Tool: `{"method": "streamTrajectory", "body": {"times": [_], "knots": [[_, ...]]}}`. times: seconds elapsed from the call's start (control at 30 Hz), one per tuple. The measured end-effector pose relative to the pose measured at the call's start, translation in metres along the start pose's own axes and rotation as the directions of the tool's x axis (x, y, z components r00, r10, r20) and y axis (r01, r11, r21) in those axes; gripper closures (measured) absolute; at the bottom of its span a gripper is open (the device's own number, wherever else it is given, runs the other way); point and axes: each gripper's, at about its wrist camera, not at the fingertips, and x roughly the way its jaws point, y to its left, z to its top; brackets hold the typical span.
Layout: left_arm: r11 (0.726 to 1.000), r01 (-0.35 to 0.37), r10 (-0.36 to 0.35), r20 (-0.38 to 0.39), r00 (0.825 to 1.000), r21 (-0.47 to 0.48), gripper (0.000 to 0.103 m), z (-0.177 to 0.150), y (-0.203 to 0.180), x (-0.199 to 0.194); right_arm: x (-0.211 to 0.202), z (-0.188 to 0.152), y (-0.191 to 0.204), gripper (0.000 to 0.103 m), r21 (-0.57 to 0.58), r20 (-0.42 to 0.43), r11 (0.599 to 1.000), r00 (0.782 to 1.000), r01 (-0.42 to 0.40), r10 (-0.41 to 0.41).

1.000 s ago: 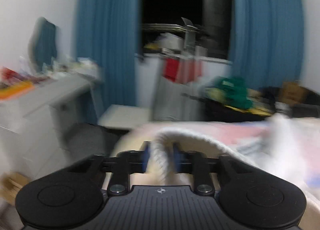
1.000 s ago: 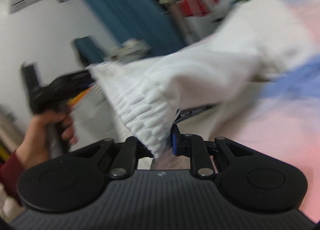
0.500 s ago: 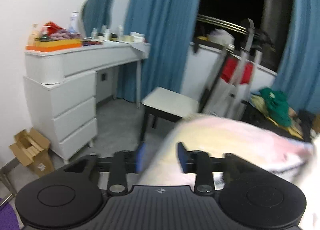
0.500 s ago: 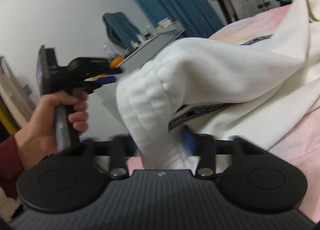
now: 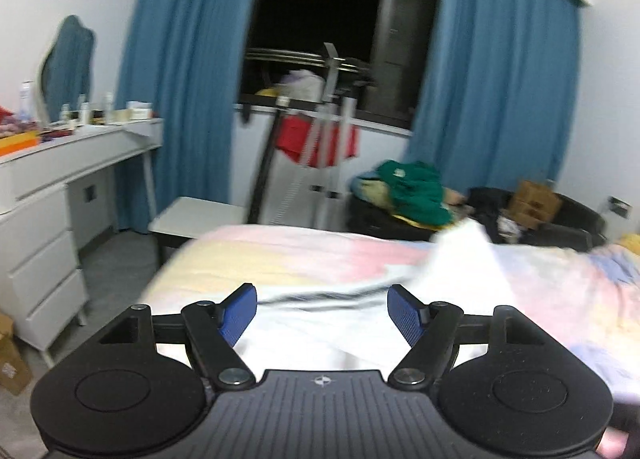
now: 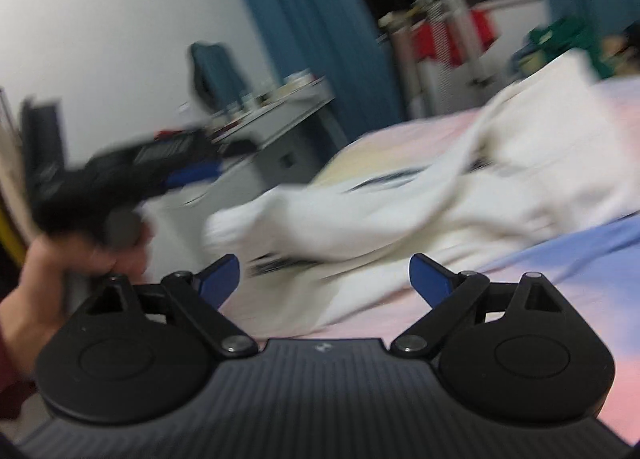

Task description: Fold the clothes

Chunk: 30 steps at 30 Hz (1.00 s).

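White cloth, a ribbed garment (image 5: pixel 360 323), lies loose on the pastel bedsheet (image 5: pixel 304 255), and neither tool holds it now. A second ago both tongs were pinched on its cuff; half a second ago they were letting go.

At the left of the left wrist view stands a white dresser (image 5: pixel 44 219), with blue curtains (image 5: pixel 192 79) behind it. Low in the centre of that frame the left gripper (image 5: pixel 322 313) has its blue pads spread wide with nothing between them, and the garment stretches away from the gap toward the right of the frame.

In the right wrist view, the left hand (image 6: pixel 76 271) and its tool sit blurred at the left edge. The right gripper (image 6: pixel 324 275) at bottom centre is likewise spread wide and empty, with the garment (image 6: pixel 460 195) crumpled just beyond it, running to the upper right. Motion blur makes it hard to tell how flat it lies; it looks bunched, not yet folded.

The release suggests the garment has just been laid on the bed, so the next step is probably to regrasp an edge and spread it flat.
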Motion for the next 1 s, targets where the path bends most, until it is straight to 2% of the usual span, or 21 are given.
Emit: {"method": "streamTrajectory", "body": {"times": [0.13, 0.27, 0.5, 0.67, 0.73, 1.0], "knots": [[0.998, 0.043, -0.044, -0.026, 0.999, -0.054, 0.029, -0.027, -0.058, -0.005, -0.046, 0.008, -0.039, 0.01, -0.031, 0.056, 0.994, 0.993, 0.107, -0.106], [0.995, 0.07, -0.074, -0.048, 0.996, -0.074, 0.029, -0.048, -0.097, -0.005, -0.072, 0.002, -0.068, 0.01, -0.068, 0.117, 0.985, 0.982, 0.157, -0.148], [0.998, 0.033, -0.035, -0.046, 0.998, -0.05, 0.025, -0.083, -0.126, -0.009, -0.068, 0.009, -0.095, 0.01, 0.03, 0.147, 0.99, 0.979, 0.138, -0.141], [0.999, 0.019, -0.02, -0.043, 0.999, -0.029, 0.024, -0.093, -0.123, -0.004, -0.064, 0.005, -0.095, 0.01, 0.022, 0.152, 0.986, 0.974, 0.167, -0.168], [1.0, 0.014, -0.015, -0.037, 0.999, -0.024, 0.018, -0.092, -0.119, -0.002, -0.063, 0.004, -0.096, 0.01, 0.021, 0.151, 0.983, 0.971, 0.183, -0.184], [1.0, -0.017, 0.018, -0.023, 1.0, 0.014, 0.006, -0.082, -0.114, -0.002, -0.061, -0.003, -0.097, 0.01, 0.021, 0.175, 0.972, 0.956, 0.236, -0.236]]}}
